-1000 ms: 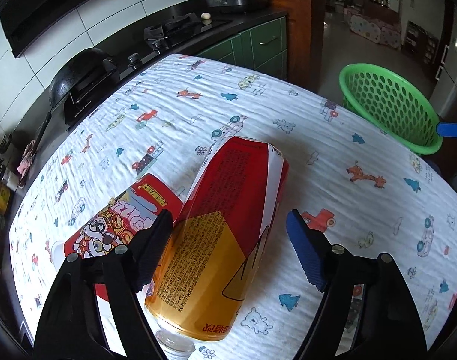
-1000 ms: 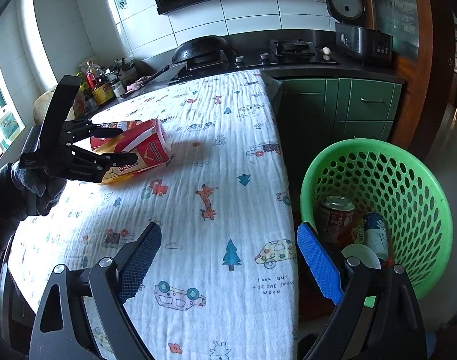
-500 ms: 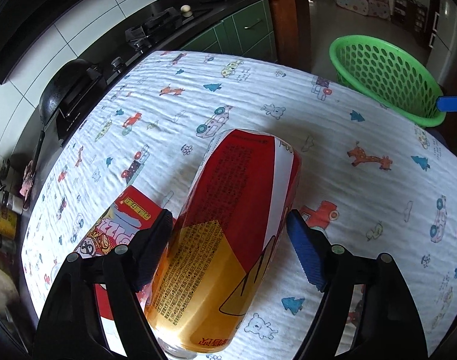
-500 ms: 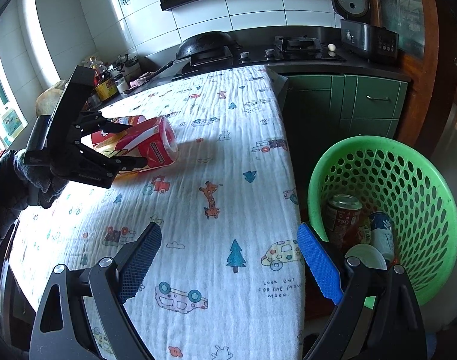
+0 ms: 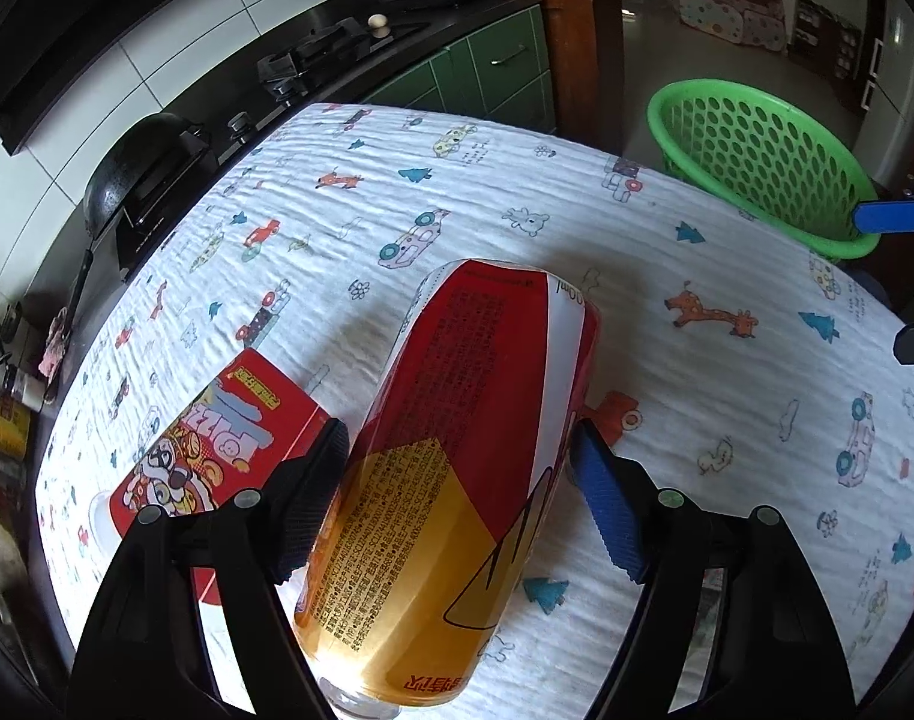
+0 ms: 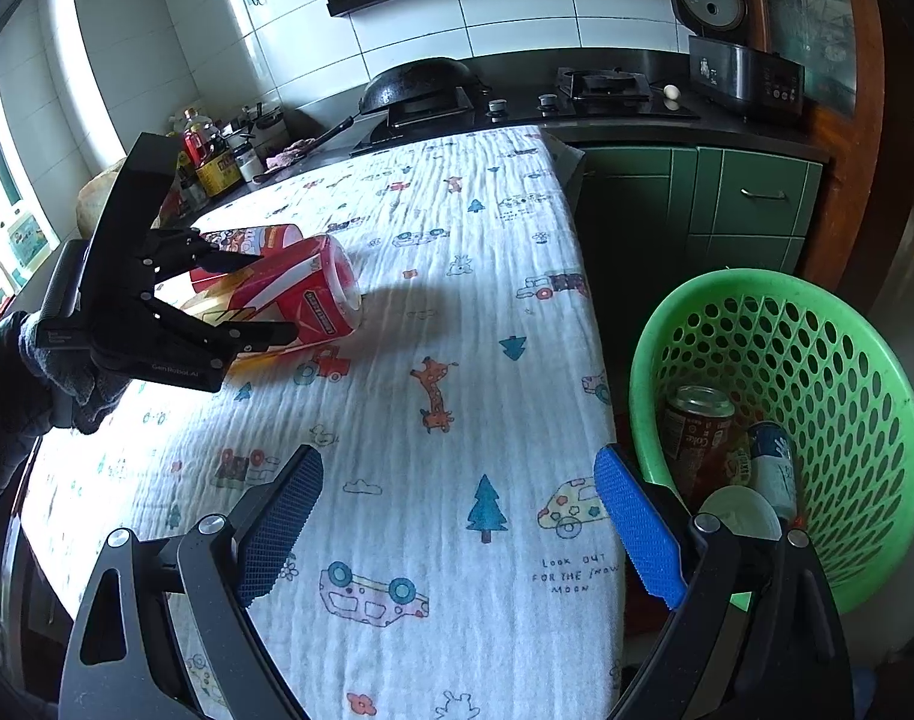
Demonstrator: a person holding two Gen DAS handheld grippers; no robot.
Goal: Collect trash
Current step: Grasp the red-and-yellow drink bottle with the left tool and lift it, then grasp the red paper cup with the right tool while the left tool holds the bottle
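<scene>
Red-and-gold bottle [image 5: 457,468] — large, plastic, label with dense small print, white stripe along one side; clear neck end toward the left-wrist camera. It lies tilted, base end pointing across the desk [image 5: 577,216], near the desk's window-side edge in the right-wrist view.

Red snack box [image 5: 216,450] — cartoon print, lettering "PIZZA"; flat on the desk just beside the bottle, on the stove side.

Green perforated basket [image 6: 817,372] — round, stands off the desk's far edge, below desk level. Contents: a dark can [image 6: 694,426], upright; a blue-and-white can [image 6: 772,462], leaning; a pale round lid or cup [image 6: 739,510].
</scene>
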